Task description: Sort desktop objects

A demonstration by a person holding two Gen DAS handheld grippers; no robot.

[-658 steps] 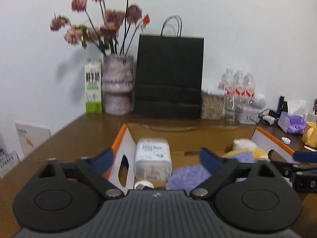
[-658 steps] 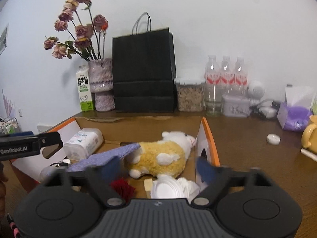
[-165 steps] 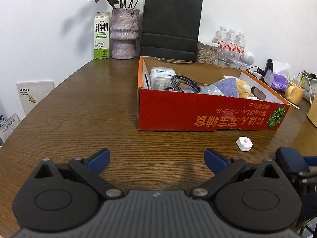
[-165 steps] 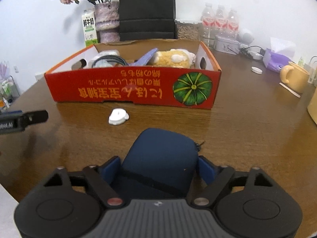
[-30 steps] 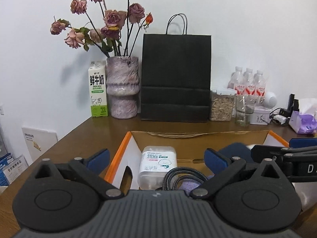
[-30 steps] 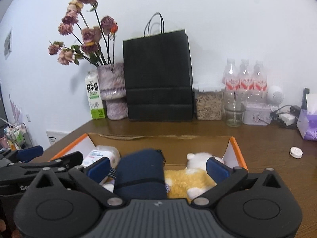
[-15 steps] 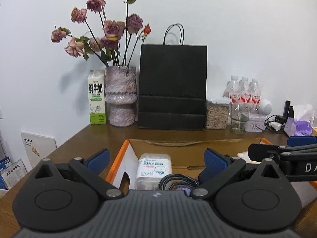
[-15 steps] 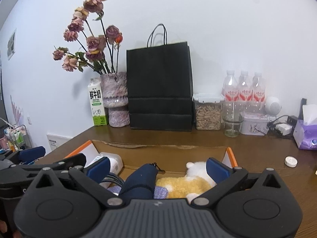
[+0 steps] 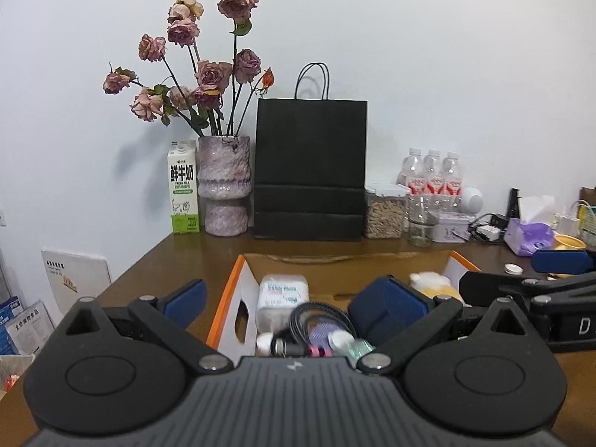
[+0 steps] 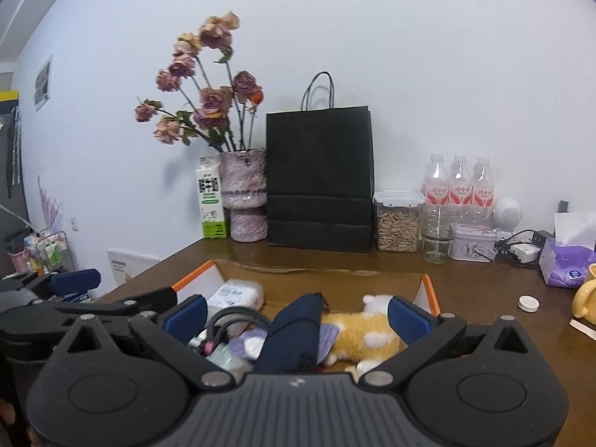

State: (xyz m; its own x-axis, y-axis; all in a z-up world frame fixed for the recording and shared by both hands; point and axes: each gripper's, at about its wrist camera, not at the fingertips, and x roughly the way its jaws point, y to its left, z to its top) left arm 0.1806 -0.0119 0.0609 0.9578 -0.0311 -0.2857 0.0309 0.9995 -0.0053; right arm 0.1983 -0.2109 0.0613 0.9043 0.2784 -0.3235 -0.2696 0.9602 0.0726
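Two wrist views, left first, then right
Left view, left gripper (image 9: 294,298): blue pads spread wide with nothing between them, held above the near end of the cardboard box (image 9: 238,290)
Left view, box contents: a white wipes pack (image 9: 281,296) near the left wall, a coiled black cable (image 9: 316,314) just in front of it, a navy pouch (image 9: 387,307) to the right of the cable, and a bit of a yellow plush toy (image 9: 432,283) behind the pouch
Left view, right gripper (image 9: 521,279): comes in from the right edge over the box's right side; only part of it shows here
Left view, table (image 9: 178,260): brown wood; at the back stand a milk carton (image 9: 183,192), a vase of dried roses (image 9: 223,186), a black paper bag (image 9: 311,171), a jar of seeds (image 9: 384,210) and water bottles (image 9: 432,178)
Right view, right gripper (image 10: 296,314): pads wide apart, gripping nothing
Right view, navy pouch (image 10: 294,331): lies inside the box (image 10: 428,290) below the open fingers, leaning against the yellow plush toy (image 10: 367,335), touching neither pad
Right view, other contents: wipes pack (image 10: 236,294) at the far left, black cable (image 10: 232,318) near the left pad
Right view, left gripper (image 10: 108,290): at the left edge, pads apart
Right view, loose items: a small white cap (image 10: 528,303) and a yellow mug (image 10: 586,300) sit on the table to the right of the box
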